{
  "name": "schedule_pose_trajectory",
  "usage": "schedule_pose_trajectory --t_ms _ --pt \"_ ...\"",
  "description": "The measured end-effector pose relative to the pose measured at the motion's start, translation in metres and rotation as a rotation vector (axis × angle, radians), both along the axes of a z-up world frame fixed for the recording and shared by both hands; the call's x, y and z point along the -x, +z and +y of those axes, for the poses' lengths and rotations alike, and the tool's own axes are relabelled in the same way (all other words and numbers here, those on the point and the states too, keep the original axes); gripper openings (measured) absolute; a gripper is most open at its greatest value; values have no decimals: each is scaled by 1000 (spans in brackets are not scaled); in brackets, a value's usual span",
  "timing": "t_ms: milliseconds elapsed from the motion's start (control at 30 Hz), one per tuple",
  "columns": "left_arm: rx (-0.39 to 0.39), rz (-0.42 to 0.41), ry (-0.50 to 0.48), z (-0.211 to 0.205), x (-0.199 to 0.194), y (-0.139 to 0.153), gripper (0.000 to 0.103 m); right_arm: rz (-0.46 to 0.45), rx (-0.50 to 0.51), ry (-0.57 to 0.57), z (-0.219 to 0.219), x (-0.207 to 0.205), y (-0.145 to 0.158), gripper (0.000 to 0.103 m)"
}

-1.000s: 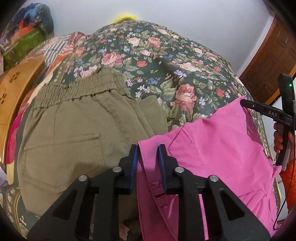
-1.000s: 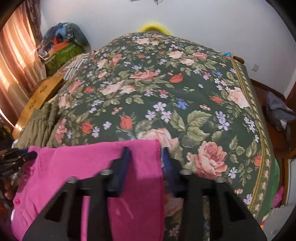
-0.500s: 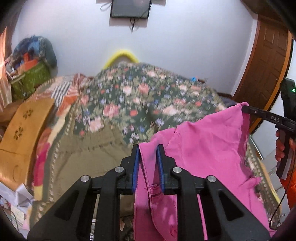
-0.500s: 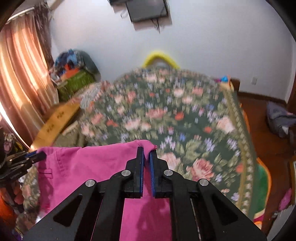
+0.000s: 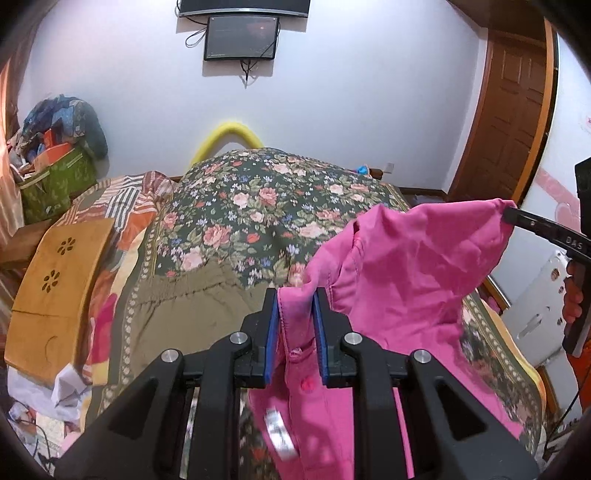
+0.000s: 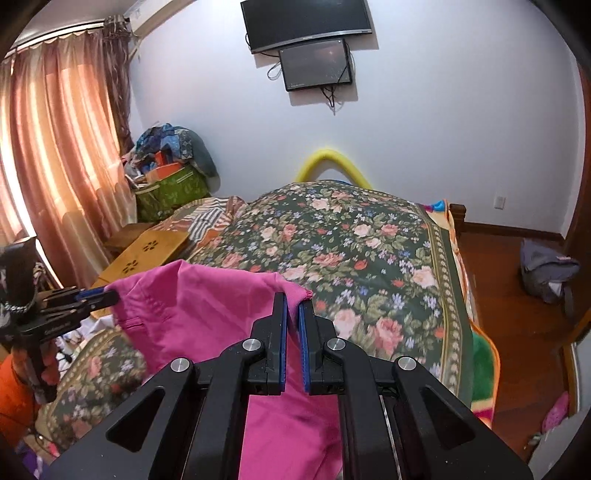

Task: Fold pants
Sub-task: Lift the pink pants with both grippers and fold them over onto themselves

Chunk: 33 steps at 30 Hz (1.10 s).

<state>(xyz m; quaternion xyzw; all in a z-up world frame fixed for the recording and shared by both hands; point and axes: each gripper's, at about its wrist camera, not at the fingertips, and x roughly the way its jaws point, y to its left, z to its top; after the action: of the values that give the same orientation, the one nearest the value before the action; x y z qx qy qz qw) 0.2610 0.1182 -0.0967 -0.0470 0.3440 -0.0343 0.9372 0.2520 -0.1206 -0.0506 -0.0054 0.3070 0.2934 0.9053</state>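
Nearest the cams: left gripper (image 5: 295,295) clamped tight on waistband of pink pants (image 5: 399,280), by the button; right gripper (image 6: 292,299) pinched shut on the opposite top corner. Pants hang in air btwn both, above near edge of bed (image 6: 439,236), probably to shake them flat before laying down. Farther left on the floral cover: olive pants (image 5: 184,306), w/ waistband toward the wall. Far wall: TV (image 6: 306,22).

Left gripper (image 5: 295,295) pinching pink pants (image 5: 406,280), right gripper (image 5: 511,216) holding the far corner up, green pants (image 5: 177,314) lying flat on flowery bed cover (image 5: 266,206)
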Motion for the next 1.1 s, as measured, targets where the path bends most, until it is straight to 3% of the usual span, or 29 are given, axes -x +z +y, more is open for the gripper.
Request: schedule_pose_trajectory --t_ms 400,767,1100 --pt "0 40 -28 -5 83 -9 17 32 -43 -3 -28 82 -5 5" --pt "22 117 -56 -17 156 -51 14 150 -20 -5 -51 152 -56 5" --pt "83 195 -34 -19 189 -93 13 257 -27 -43 -64 189 -105 5"
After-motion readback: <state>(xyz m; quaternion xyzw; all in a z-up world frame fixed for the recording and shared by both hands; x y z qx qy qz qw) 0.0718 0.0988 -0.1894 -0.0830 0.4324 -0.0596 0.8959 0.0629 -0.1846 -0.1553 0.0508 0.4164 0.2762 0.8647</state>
